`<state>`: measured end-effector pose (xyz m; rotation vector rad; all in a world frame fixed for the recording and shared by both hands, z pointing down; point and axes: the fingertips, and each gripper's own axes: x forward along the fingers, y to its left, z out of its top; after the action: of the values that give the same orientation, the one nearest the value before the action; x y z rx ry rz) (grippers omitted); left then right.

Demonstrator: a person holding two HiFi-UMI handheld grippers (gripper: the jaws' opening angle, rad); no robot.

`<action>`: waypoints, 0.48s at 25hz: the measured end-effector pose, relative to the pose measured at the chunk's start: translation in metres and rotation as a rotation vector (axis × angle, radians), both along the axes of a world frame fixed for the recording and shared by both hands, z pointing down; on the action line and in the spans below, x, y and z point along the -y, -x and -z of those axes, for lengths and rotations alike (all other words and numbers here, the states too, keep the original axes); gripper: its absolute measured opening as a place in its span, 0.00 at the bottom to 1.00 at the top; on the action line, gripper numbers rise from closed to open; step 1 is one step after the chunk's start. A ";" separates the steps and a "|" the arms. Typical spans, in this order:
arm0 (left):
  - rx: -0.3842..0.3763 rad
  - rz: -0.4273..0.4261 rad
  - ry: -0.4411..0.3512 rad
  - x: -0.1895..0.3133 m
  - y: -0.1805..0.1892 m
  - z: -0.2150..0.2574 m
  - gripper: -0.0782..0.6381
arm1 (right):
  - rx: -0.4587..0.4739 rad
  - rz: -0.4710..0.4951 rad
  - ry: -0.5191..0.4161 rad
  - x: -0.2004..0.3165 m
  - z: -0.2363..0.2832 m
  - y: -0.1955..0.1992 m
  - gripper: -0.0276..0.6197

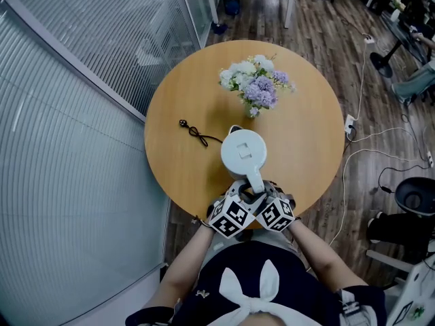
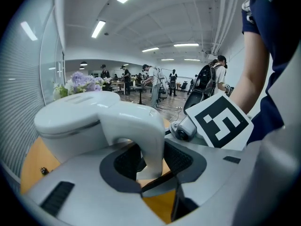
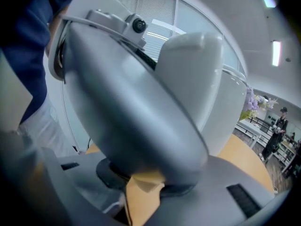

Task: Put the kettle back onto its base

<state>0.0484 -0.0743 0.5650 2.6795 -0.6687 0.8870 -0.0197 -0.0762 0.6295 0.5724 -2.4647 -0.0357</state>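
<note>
Found the white kettle (image 1: 242, 152) low in the middle of the head view, standing on the round wooden table (image 1: 309, 141) near its lower edge, below the flowers (image 1: 257, 87) and apart from them, with a black cord (image 1: 198, 135) running from under it to the upper left; could not tell whether on its base, because of the hidden underside. Saw the left gripper (image 2: 151, 165) closed on the kettle's handle (image 2: 141, 126), dark pads against both sides, jaws rather wide. Saw the right gripper (image 3: 146, 185) just beside it, jaws apart, with the grey body of the left gripper filling the gap in its own view; could not make out whether the pads pressed on anything
</note>
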 end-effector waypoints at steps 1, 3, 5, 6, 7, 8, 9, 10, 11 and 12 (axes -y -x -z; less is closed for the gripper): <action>-0.006 0.001 -0.007 0.000 0.000 0.000 0.34 | 0.003 -0.004 0.002 0.000 0.000 0.000 0.25; -0.023 0.008 -0.005 0.001 0.001 0.002 0.34 | 0.004 -0.003 0.005 0.001 0.001 0.001 0.25; -0.040 0.013 0.002 0.001 0.001 0.002 0.34 | 0.002 -0.002 0.018 0.000 -0.001 0.000 0.24; -0.048 0.015 0.006 0.001 0.001 0.002 0.34 | -0.001 -0.004 0.026 0.000 -0.003 0.000 0.24; -0.059 0.019 0.013 0.001 0.001 0.001 0.34 | -0.004 -0.007 0.032 0.000 -0.005 -0.001 0.23; -0.073 0.024 0.020 0.001 0.001 0.000 0.34 | -0.003 -0.010 0.037 0.000 -0.007 -0.001 0.23; -0.088 0.031 0.029 0.001 0.001 0.000 0.34 | 0.001 -0.014 0.043 0.001 -0.008 -0.001 0.23; -0.103 0.038 0.036 0.002 0.001 0.000 0.34 | 0.006 -0.016 0.050 0.001 -0.009 -0.002 0.23; -0.116 0.044 0.040 0.002 0.001 0.000 0.34 | 0.010 -0.018 0.056 0.002 -0.009 -0.002 0.23; -0.126 0.048 0.043 0.002 0.001 0.000 0.34 | 0.014 -0.020 0.061 0.002 -0.009 -0.002 0.23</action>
<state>0.0469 -0.0763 0.5653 2.6429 -0.6742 0.7056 -0.0178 -0.0780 0.6384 0.5722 -2.4644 0.0507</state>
